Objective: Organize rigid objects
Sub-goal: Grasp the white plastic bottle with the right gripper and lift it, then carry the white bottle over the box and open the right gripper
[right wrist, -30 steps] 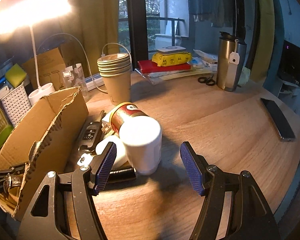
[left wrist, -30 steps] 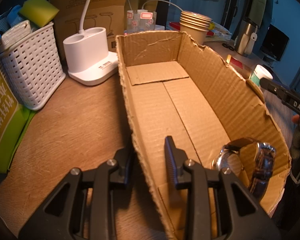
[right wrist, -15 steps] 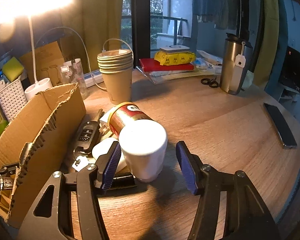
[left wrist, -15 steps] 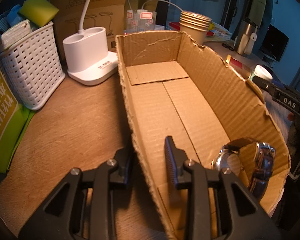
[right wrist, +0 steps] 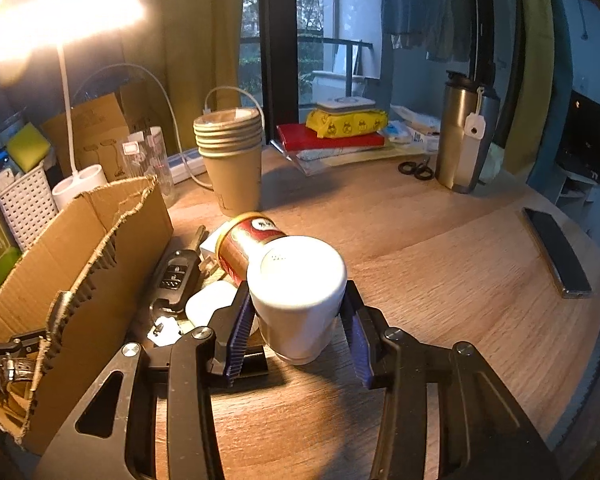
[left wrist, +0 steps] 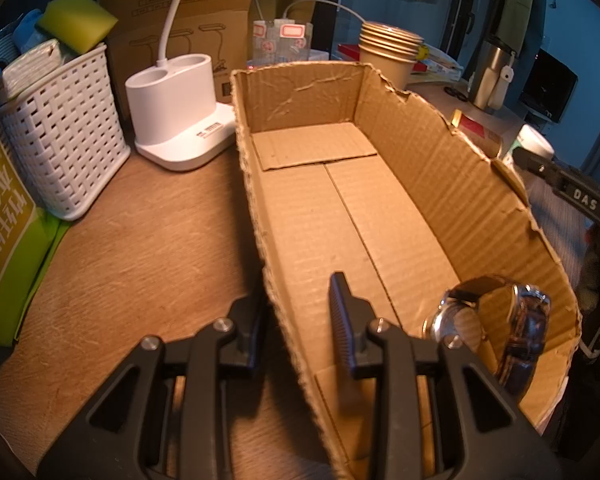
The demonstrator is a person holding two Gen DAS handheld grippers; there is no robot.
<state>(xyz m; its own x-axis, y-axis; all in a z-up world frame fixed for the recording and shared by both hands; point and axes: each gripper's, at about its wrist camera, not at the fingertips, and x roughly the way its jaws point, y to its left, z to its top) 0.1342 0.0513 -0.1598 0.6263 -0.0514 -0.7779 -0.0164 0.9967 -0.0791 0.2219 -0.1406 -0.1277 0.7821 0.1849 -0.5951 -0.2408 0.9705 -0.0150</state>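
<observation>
On a lamplit wooden desk [right wrist: 440, 248], the left gripper [left wrist: 296, 312] pinches the cardboard box [left wrist: 420, 184] wall (right gripper [right wrist: 296, 320] closing around the white jar [right wrist: 296, 284]).

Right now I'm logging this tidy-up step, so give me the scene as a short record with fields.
box: open cardboard box on the table
in box: watch at the near end
left gripper: clamped on the box's near wall
right gripper: jaws closing around the white jar, pads at its sides
beside box: red can lying down, car key
</observation>
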